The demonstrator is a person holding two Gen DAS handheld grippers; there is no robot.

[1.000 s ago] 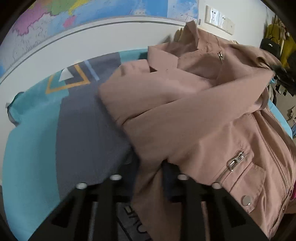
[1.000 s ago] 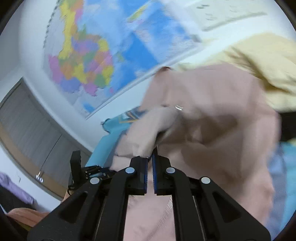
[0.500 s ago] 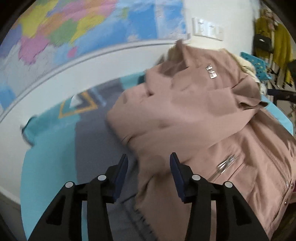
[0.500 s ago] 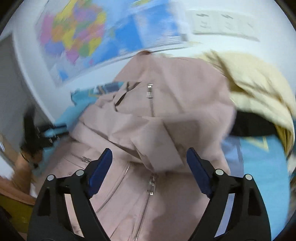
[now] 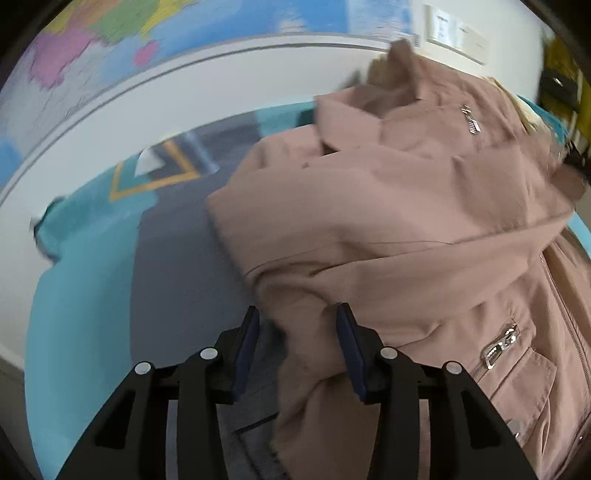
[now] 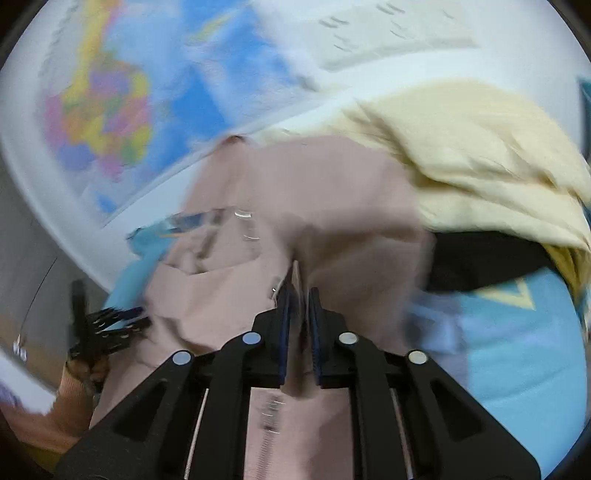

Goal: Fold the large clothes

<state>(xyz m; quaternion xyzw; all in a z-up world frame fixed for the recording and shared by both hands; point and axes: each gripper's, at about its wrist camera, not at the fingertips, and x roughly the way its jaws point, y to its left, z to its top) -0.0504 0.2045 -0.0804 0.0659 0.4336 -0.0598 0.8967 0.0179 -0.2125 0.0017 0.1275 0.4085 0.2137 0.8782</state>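
Observation:
A dusty-pink zip jacket lies bunched on a teal and grey bed cover. My left gripper is at the jacket's near left edge. Its jaws stand part open, and a hanging fold of the jacket lies between them against the right pad. In the right wrist view the jacket fills the middle. My right gripper is closing, and its pads pinch an upright fold of it. The left gripper shows at the far left of that view, held by a hand in a pink sleeve.
A cream-yellow garment is heaped at the back right over something black. A world map and wall sockets are on the white wall behind. Bare cover lies right of the jacket.
The left gripper let go of the jacket's edge and opened. The right gripper went from shut to wide open, then closed on a fold of the jacket.

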